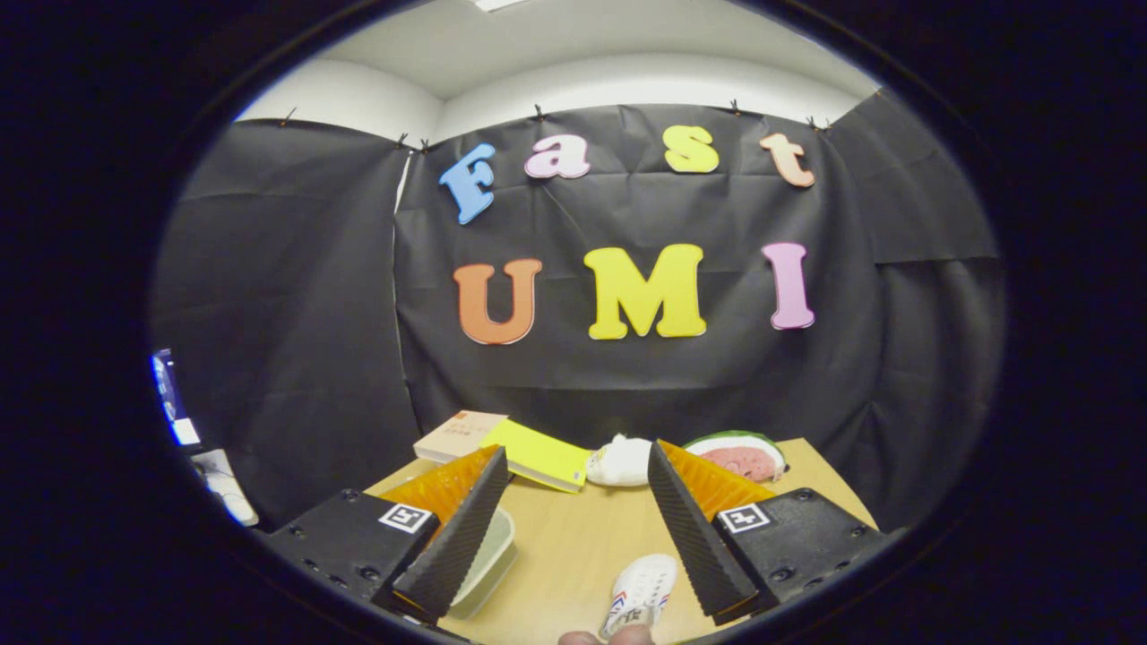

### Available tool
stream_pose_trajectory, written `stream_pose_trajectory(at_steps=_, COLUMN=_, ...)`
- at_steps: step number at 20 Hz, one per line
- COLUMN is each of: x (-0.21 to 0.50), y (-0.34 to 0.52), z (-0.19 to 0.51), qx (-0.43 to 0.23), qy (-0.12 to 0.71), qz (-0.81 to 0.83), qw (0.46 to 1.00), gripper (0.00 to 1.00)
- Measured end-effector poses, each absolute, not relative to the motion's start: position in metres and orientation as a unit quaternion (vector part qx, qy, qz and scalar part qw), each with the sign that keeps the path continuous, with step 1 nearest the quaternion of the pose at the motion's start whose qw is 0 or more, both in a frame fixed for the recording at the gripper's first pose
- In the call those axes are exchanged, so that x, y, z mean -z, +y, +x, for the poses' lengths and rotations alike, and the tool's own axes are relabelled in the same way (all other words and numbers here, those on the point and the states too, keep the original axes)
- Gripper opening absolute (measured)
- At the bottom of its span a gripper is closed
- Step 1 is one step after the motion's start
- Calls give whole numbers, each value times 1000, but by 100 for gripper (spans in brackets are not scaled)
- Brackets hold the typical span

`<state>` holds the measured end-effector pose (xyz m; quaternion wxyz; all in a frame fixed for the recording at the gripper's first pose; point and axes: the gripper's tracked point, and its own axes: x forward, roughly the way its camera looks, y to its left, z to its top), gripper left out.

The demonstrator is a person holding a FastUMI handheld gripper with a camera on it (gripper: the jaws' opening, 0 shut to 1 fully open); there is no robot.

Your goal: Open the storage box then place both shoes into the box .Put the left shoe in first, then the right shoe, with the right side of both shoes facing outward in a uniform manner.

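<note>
Lying between the spread, empty fingers [573, 528], a white shoe [641, 591]; storage box [488, 560] beside the left one.

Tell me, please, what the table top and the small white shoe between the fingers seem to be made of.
Table: likely wood or wood-look laminate, light tan, matte, faint grain. Shoe: seemingly white canvas or fabric with striped side trim; too small to be sure. The gripper is open, its fingers apart above the table, holding nothing.

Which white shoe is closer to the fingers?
The white shoe with striped sides, lying on the table between the open fingers. The other white shoe sits beyond them, by the yellow book and the watermelon toy.
</note>
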<state>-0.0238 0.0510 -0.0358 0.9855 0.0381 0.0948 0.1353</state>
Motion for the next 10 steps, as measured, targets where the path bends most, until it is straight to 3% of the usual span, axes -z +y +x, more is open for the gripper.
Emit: stream_pose_trajectory(at_steps=10, x=136, y=103, z=-36, qx=-192, qy=225, qz=152, qw=943, gripper=100)
